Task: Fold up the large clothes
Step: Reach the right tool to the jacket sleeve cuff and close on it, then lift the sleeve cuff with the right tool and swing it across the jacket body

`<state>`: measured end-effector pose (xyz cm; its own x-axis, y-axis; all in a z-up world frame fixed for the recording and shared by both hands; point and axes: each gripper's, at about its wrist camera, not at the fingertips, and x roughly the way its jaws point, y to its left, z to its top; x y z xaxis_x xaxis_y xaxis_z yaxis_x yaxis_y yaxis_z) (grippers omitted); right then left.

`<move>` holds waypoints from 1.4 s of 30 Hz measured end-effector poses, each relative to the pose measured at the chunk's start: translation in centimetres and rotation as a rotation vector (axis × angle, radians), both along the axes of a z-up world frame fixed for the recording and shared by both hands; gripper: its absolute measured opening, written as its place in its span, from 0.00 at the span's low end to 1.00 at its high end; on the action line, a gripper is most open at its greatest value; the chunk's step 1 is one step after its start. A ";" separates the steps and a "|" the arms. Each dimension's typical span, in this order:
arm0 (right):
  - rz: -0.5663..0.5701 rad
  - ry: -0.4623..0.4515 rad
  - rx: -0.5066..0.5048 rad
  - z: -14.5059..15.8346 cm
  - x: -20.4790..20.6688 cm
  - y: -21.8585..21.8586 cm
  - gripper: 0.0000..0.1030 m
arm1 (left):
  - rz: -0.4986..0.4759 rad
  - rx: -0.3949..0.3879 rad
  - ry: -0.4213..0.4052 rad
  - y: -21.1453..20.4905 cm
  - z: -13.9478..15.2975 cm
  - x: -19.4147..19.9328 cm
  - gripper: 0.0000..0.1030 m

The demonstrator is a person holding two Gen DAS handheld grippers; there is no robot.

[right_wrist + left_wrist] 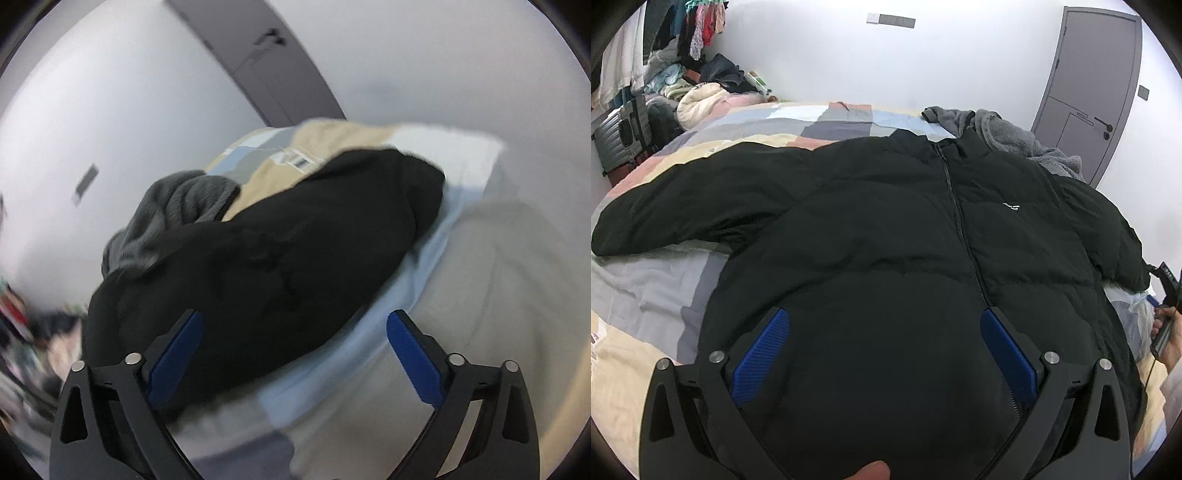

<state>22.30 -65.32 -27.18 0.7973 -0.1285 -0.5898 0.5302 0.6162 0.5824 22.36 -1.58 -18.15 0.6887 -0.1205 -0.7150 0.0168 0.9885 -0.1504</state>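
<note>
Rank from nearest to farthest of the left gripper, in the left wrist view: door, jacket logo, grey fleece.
From the left gripper:
1. Jacket logo, right of the zip.
2. Grey fleece, beyond the collar, right.
3. Door, far right wall.

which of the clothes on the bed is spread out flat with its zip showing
The black puffer jacket, lying front-up with sleeves spread and its zip running down the middle. The grey fleece garment beyond its collar is just a crumpled heap.
</note>
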 end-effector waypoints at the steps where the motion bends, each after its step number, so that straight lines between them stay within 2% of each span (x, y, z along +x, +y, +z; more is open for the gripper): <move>1: -0.029 -0.024 0.050 -0.7 -0.1 -0.8 0.91 | 0.001 -0.002 0.000 -0.1 0.0 0.1 1.00; 4: -0.085 -0.081 0.143 -2.3 0.2 -3.0 0.90 | 0.008 0.000 0.003 -0.3 -0.2 0.4 1.00; 9: -0.168 -0.170 0.149 -2.6 1.5 -6.2 0.84 | 0.025 -0.010 0.004 -0.3 -0.6 1.2 1.00; 12: -0.211 -0.183 0.160 -2.9 2.5 -8.3 0.69 | 0.036 -0.011 -0.001 -0.4 -0.8 1.5 1.00; 14: -0.215 -0.177 0.161 -3.1 3.3 -9.5 0.46 | 0.041 -0.012 -0.008 -0.4 -0.9 1.7 1.00; 16: -0.202 -0.186 0.159 -3.3 4.1 -10.4 0.35 | 0.048 -0.009 -0.016 -0.5 -0.9 1.9 1.00; 18: -0.181 -0.200 0.115 -3.0 4.5 -10.5 0.32 | 0.045 -0.001 -0.018 -0.7 -0.8 2.0 1.00; 21: -0.166 -0.172 0.045 -2.5 5.2 -9.9 0.29 | 0.044 0.014 -0.013 -0.8 -1.0 2.2 1.00; 22: -0.165 -0.161 0.026 -2.3 5.2 -9.8 0.24 | 0.043 0.017 -0.006 -0.8 -1.2 2.3 1.00; 23: -0.162 -0.148 -0.006 -1.7 5.2 -9.5 0.18 | 0.044 0.019 -0.001 -0.8 -1.3 2.4 1.00; 26: -0.175 -0.118 -0.066 -0.1 4.9 -9.3 0.10 | 0.046 0.015 0.014 -0.7 -1.4 2.5 1.00; 31: -0.194 -0.108 -0.139 3.6 3.4 -9.5 0.06 | 0.034 0.037 -0.008 -0.6 -0.7 1.7 1.00; 42: -0.216 -0.156 -0.278 15.3 -0.4 -6.3 0.05 | 0.002 0.053 -0.057 0.8 1.5 -0.2 1.00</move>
